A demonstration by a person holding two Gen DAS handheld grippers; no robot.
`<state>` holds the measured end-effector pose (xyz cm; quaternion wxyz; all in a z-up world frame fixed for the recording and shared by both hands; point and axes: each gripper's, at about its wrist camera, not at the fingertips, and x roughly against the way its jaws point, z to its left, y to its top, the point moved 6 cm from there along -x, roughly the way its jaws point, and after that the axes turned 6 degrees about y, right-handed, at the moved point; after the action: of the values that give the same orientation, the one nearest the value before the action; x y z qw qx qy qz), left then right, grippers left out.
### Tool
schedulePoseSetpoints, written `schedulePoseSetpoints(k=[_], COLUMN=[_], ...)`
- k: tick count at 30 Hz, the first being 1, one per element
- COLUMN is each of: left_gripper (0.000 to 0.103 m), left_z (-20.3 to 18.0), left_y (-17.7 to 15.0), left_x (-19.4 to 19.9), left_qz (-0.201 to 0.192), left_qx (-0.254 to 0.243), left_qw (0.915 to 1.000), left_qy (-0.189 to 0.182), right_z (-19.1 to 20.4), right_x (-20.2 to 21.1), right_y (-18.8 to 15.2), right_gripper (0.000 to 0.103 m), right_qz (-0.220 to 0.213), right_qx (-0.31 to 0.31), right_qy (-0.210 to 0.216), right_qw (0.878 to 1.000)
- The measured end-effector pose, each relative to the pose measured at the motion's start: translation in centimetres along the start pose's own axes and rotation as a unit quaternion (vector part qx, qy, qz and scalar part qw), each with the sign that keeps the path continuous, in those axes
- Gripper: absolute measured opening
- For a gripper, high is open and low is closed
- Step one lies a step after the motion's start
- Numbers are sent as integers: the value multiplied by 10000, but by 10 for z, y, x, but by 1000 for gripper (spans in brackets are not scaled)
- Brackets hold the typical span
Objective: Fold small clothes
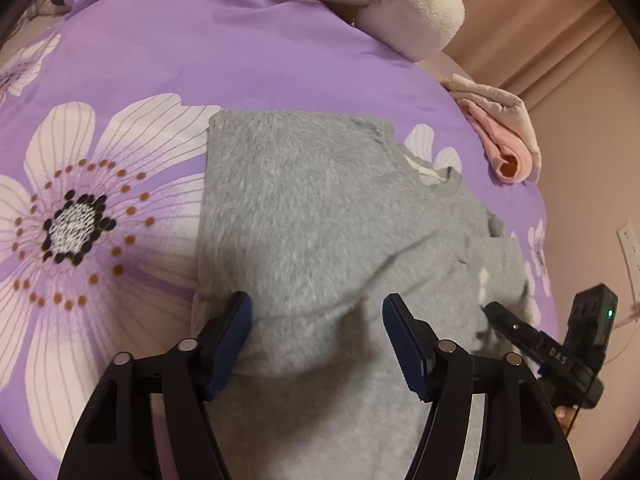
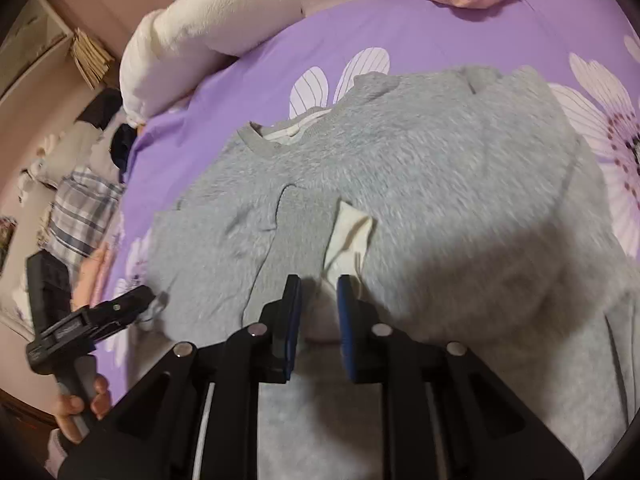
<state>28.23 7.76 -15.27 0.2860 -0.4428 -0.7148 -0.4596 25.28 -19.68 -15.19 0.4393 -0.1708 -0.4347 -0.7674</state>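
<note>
Fingers (image 1: 236, 332) of the left gripper (image 1: 316, 316) stand spread wide, blue pads facing each other across a raised fold of the grey sweater (image 1: 320, 216), with nothing pinched between them; the left pad lies at the sweater's near left edge, though whether it touches the cloth cannot be told. Fingers (image 2: 294, 320) of the right gripper (image 2: 319, 286) are drawn much closer together, with a narrow gap between them, and a white label (image 2: 350, 236) or lining flap of the sweater runs down into that gap; whether the pads actually grip it cannot be told. The sweater lies spread on the bed, its neckline (image 2: 276, 136) pointing away from the grippers, one sleeve folded across its body and the near hem bunched up under the fingers. In the left wrist view the right gripper (image 1: 520, 328) shows at the sweater's right edge, a green light on its body. In the right wrist view the left gripper (image 2: 120, 308) shows at the sweater's left edge, held by the person's left hand (image 2: 80, 404). Under the sweater is a purple bedspread (image 1: 200, 52) printed with large pale flowers. Beyond the sweater's collar lie a rolled pink garment (image 1: 504, 148) and, farther off, a white fluffy blanket (image 1: 400, 4). Left of the sweater in the right wrist view, off the bedspread, sits a plaid cloth (image 2: 80, 208).
</note>
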Motion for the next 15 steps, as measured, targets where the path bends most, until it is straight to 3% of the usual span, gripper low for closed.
schedulePoseSetpoints(k=[1,2,3,5,11,15], left_gripper=[69,71,78,89,90,90], left_z=[-2,-2,-1,5,33,39], left_y=[-2,-7,-15,-32,-102,-145], left_x=[8,20,33,52,92,106], left_qz=[-25,-73,-125,-193,-93,94], left_qx=[-6,-33,-45,10,200,429], left_qw=[10000,9999,9998,9996,9993,9970], left_qy=[-18,-73,-154,-225,-303,-636], right_z=[2,3,3,1,-26,-46], right_x=[9,22,34,58,128,161], right_y=[-3,-7,-12,-24,-69,-97], right_gripper=[27,38,51,61,66,69], right_qz=[-56,-125,-183,-307,-532,-627], right_qx=[26,36,31,56,-75,-314], right_qy=[35,95,137,159,-80,-375], right_qw=[10000,9999,9997,9994,9985,9968])
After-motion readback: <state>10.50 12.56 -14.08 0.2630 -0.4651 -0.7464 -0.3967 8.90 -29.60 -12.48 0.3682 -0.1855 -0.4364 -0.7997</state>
